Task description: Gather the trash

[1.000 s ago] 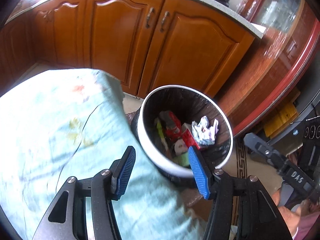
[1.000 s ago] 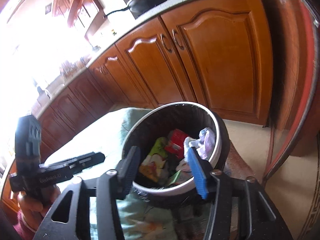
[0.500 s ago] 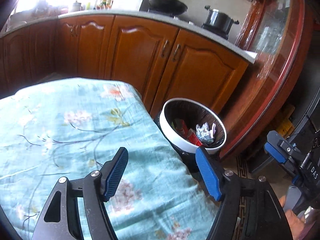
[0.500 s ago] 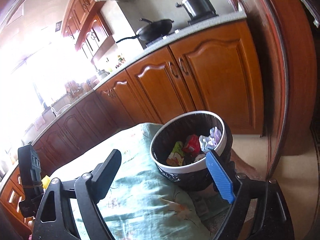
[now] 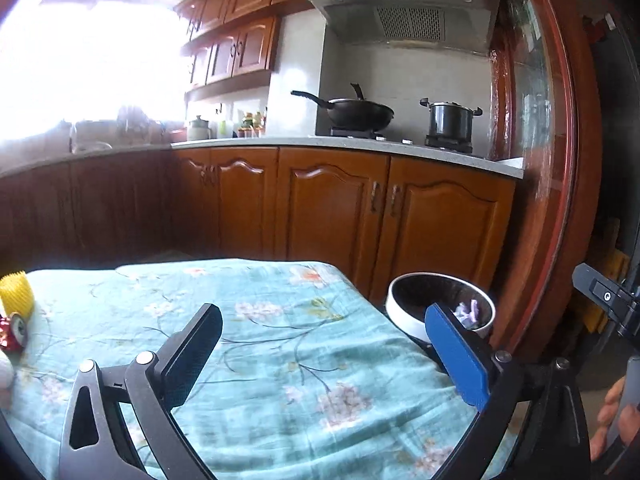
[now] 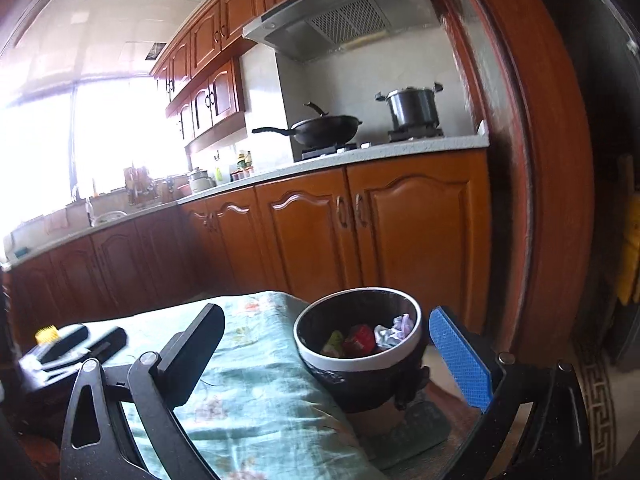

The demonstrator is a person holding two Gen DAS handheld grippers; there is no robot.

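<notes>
Collecting trash: bin part-filled, more waiting on the surface

Judging progress from what lies where. Several pieces already down inside the trash bin (image 6: 357,346): a crumpled white-and-purple wrapper (image 6: 394,330), a red packet (image 6: 360,338) and a green one (image 6: 334,340), all well below the white rim. Bin standing on the floor just beside the right-hand edge of the surface (image 5: 280,340), which wears a teal floral cloth.

Left hand-held gripper (image 5: 324,360): jaws opening, spread wide, nothing between them but bare cloth. Right hand-held gripper (image 6: 332,360): jaws likewise opening wide, nothing held, with the bin seen through the gap yet clear of both fingers. Both empty, then, which fits a drop already made, though no telling from here.

Still left, by the look of it, at the far left edge of the surface and well apart from the bin: a crushed red can (image 5: 12,332), a yellow ribbed thing (image 5: 16,294) just behind it, and something white (image 5: 5,368) cut off by the frame and too little shown to name. From the right wrist view, the same yellow thing partly hidden behind the other gripper. Middle of the cloth showing no litter.

Roughly past the first share of the job, with at least the can and probably its neighbours yet to carry across. Worth minding: a crushed can likely to slip in a wide grip, and a long carry over the cloth to the bin.
</notes>
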